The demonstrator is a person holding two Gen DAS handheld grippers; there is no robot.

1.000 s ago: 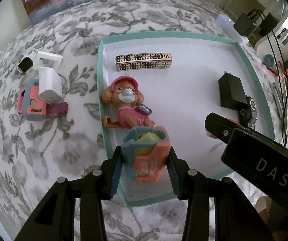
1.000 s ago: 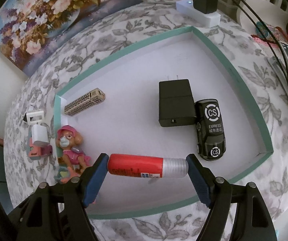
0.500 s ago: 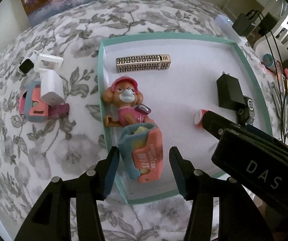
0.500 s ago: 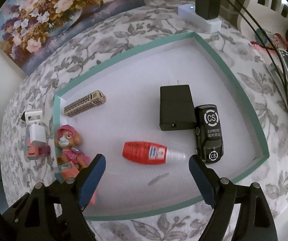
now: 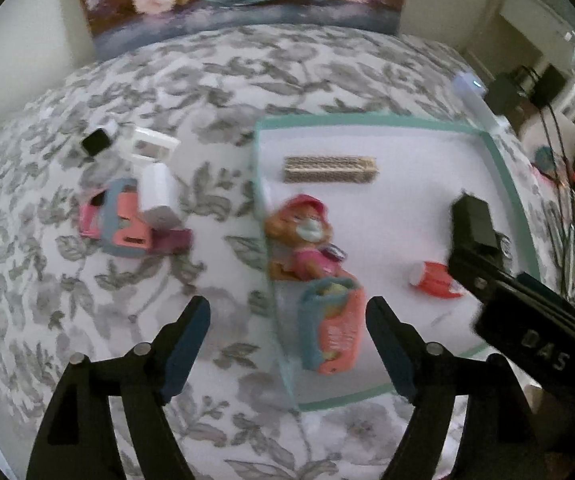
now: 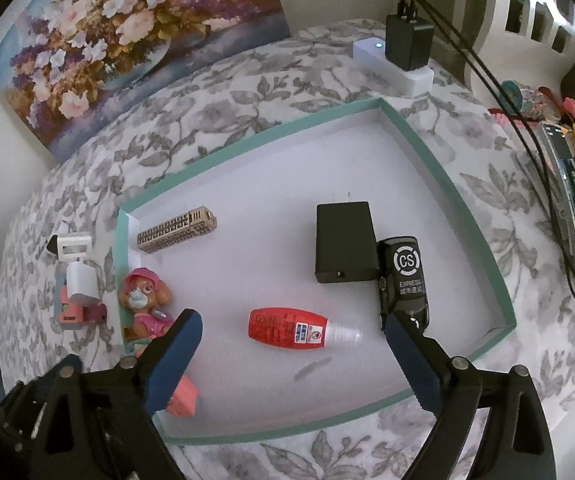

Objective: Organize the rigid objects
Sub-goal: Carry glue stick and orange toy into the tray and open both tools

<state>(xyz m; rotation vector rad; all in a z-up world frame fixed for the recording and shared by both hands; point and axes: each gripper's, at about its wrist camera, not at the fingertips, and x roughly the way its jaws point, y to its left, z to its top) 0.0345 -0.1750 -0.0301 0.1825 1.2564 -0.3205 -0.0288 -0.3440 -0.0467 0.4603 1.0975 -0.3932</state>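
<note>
A white tray with a teal rim (image 6: 451, 184) (image 5: 503, 168) lies on the floral cloth. In it lie a patterned bar (image 6: 176, 229), a pink dog figure (image 6: 145, 304) (image 5: 301, 236), a coral and teal toy (image 5: 331, 328), a red bottle (image 6: 287, 329) (image 5: 435, 282), a black adapter (image 6: 345, 242) and a black toy car (image 6: 404, 276). My left gripper (image 5: 287, 336) is open and empty over the tray's left edge, near the coral toy. My right gripper (image 6: 291, 360) is open and empty just in front of the red bottle.
Left of the tray on the cloth lie a white charger (image 5: 158, 196), a second coral and teal toy (image 5: 125, 226), a white clip (image 5: 149, 146) and a small black cube (image 5: 96, 142). A white power strip (image 6: 393, 66) with a plugged adapter stands behind the tray. Clutter lies at right.
Both grippers opened and drew back. The left one let go of the coral toy and the right one let go of the red bottle; both now lie in the tray.
</note>
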